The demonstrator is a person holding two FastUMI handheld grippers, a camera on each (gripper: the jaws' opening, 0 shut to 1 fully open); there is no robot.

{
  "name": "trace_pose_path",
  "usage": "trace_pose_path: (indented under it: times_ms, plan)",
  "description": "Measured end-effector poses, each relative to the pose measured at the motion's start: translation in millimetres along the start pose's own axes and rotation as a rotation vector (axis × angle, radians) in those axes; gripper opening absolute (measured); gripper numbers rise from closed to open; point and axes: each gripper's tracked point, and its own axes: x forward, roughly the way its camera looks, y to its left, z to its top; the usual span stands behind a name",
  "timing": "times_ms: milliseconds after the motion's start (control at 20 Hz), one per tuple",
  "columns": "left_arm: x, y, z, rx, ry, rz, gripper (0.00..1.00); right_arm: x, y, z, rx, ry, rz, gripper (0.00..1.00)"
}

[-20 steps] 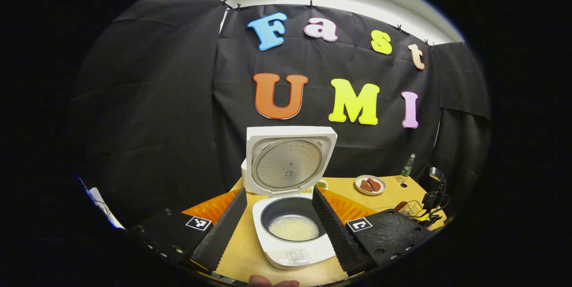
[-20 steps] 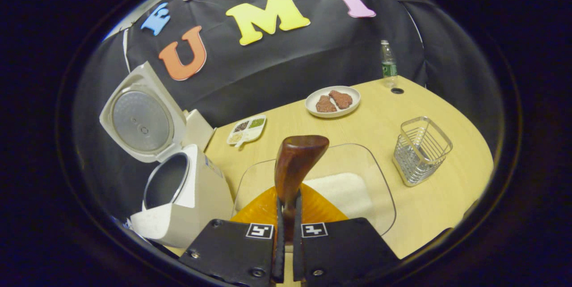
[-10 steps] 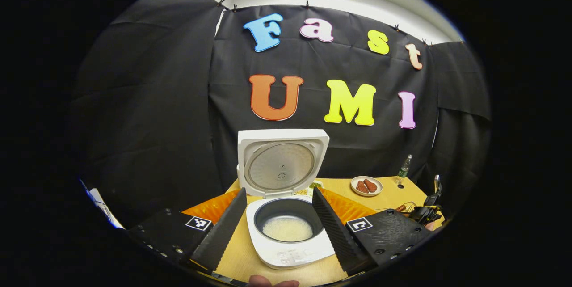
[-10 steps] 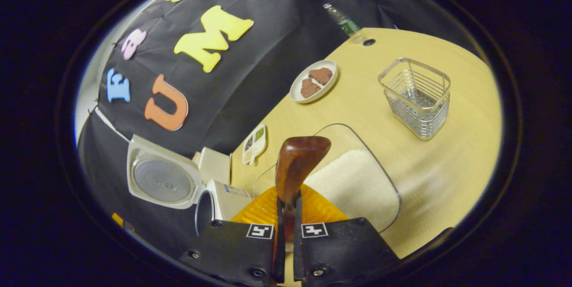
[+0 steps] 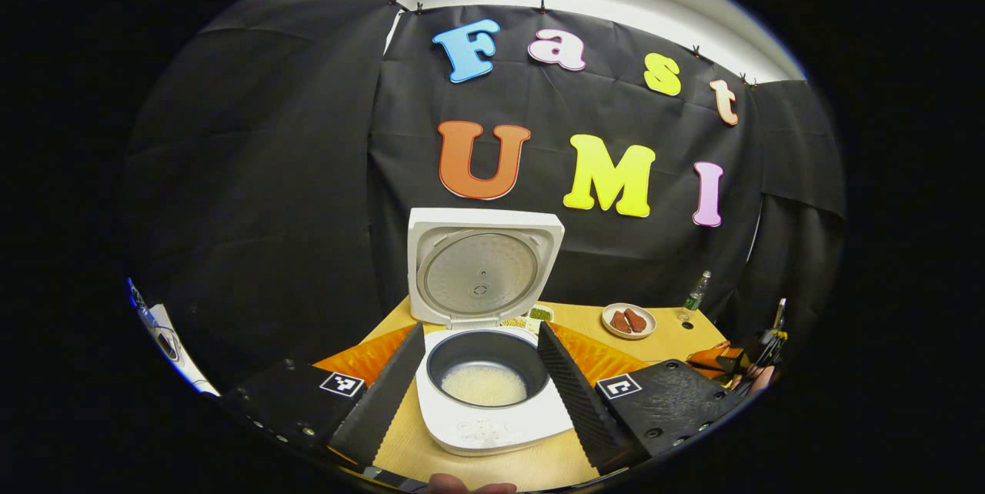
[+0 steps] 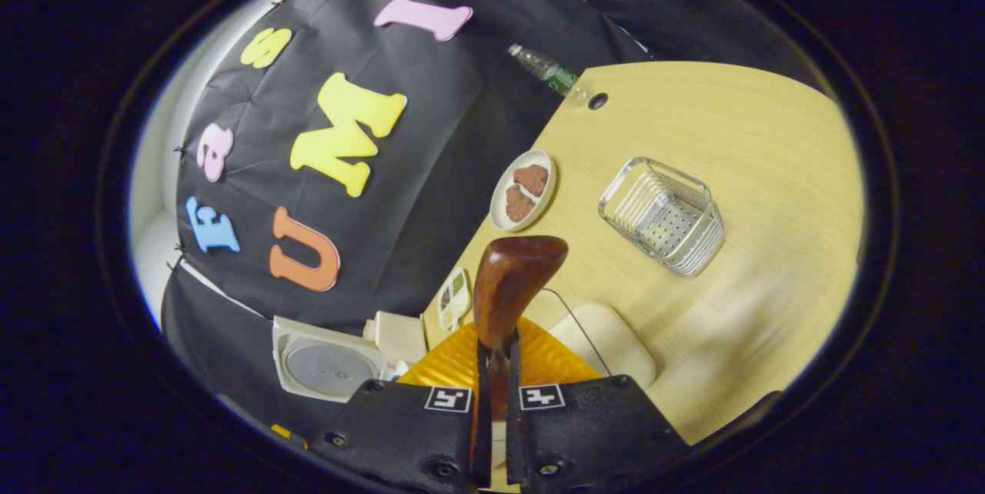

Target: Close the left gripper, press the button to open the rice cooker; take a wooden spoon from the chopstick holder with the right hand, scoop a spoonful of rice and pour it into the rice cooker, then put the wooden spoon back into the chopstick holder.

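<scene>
Now the wooden spoon (image 6: pixel 509 286) is sitting clamped between the right gripper's (image 6: pixel 492 432) fingers, above the table (image 6: pixel 739 140), near the wire chopstick holder (image 6: pixel 663 215). Meanwhile the left gripper (image 5: pixel 479 394) is hanging spread wide before the open rice cooker (image 5: pixel 486 340), rice lying inside.

Rice cooker (image 5: pixel 485 378) on the counter (image 6: pixel 739 140), lid up; rice (image 5: pixel 483 384) inside; plate (image 5: pixel 629 320) and bottle (image 5: pixel 696 294) behind-right.
</scene>
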Motion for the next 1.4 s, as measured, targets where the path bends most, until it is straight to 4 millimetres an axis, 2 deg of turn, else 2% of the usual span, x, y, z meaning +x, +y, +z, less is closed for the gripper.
trace_pose_path:
  times_ms: [150, 300, 550, 700, 800, 900, 1100, 1200, 1400]
  plan:
    - [-1.7, 10.2, -2.5, -0.017, -0.010, 0.016, 0.94, -5.2, 37.8, 3.5, 0.023, 0.000, 0.064, 0.10]
    - [-3.8, 26.4, -4.7, -0.030, -0.028, 0.026, 0.94, 1.6, 81.6, -11.9, -0.002, 0.027, 0.110, 0.09]
    - [-12.6, 63.4, -9.2, -0.028, -0.031, 0.042, 0.94, 24.4, 171.9, -60.1, -0.076, 0.094, 0.221, 0.09]
    - [-21.1, 81.1, -10.9, -0.032, -0.038, 0.055, 0.94, 48.0, 210.4, -92.0, -0.150, 0.129, 0.251, 0.09]
    - [-26.7, 92.5, -13.8, -0.034, -0.038, 0.064, 0.94, 68.8, 223.9, -115.0, -0.220, 0.152, 0.244, 0.09]
    - [-30.3, 100.8, -12.3, -0.043, -0.042, 0.065, 0.94, 86.2, 229.0, -135.1, -0.292, 0.161, 0.219, 0.11]
    - [-36.4, 121.6, -11.0, -0.054, -0.056, 0.071, 0.94, 117.2, 244.9, -165.7, -0.485, 0.155, 0.188, 0.10]
    - [-39.9, 131.3, -10.1, -0.061, -0.062, 0.078, 0.94, 126.6, 249.9, -177.5, -0.592, 0.144, 0.183, 0.10]
    - [-45.1, 149.7, -8.8, -0.026, -0.073, 0.110, 0.94, 133.4, 262.9, -201.1, -0.761, 0.140, 0.192, 0.11]
